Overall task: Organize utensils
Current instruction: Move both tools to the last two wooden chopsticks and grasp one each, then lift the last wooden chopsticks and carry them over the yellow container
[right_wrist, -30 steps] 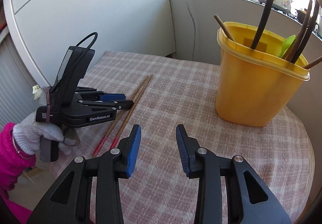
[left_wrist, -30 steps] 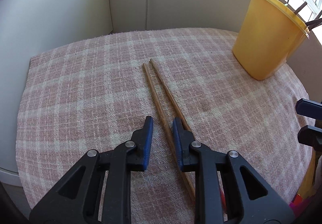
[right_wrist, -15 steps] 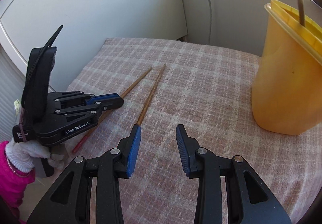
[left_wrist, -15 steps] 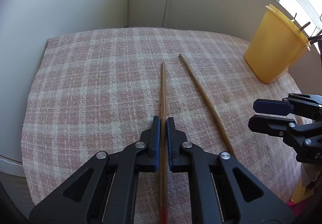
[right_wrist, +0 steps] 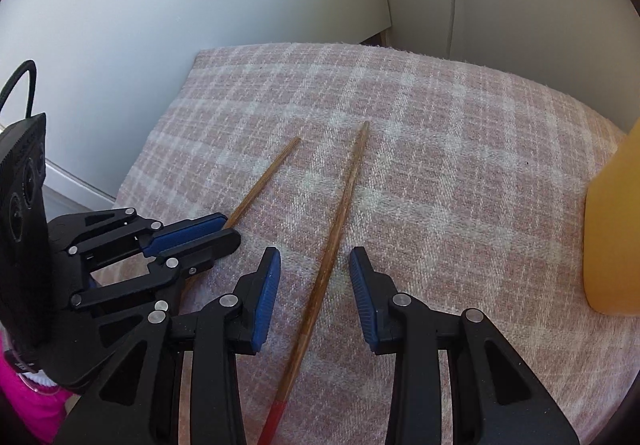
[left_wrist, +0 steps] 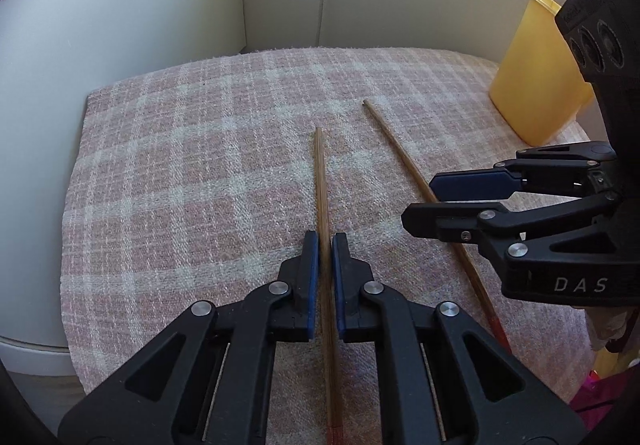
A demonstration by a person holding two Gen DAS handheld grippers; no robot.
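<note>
Left hand-held gripper: I have its jaws pinched on one chopstick, gripping roughly mid-shaft. The stick runs straight ahead along the fingers, its tip pointing to the far side of the checked cloth that covers the surface. I can't tell whether it is lifted clear of the cloth.

Right hand-held gripper: jaws spread wide, straddling the second chopstick without touching it. That stick lies flat on the cloth just right of the held one, red-painted end toward me.

Handling, as I judge it: thin wooden sticks, light and stiff, round enough to roll or pivot in a pinch. A mid-shaft hold should keep each balanced; a grip near the red end would let the tip droop. The loose one sits low on soft fabric, so the pads need to come right down to the weave to catch it.

View differences: the left wrist view shows the yellow bucket at far right, rim included, and the right hand-held gripper from the side. The right wrist view shows only a sliver of the bucket's wall at its right edge, but it alone shows both sticks splayed apart at their far tips, and a pink sleeve at bottom left.
</note>
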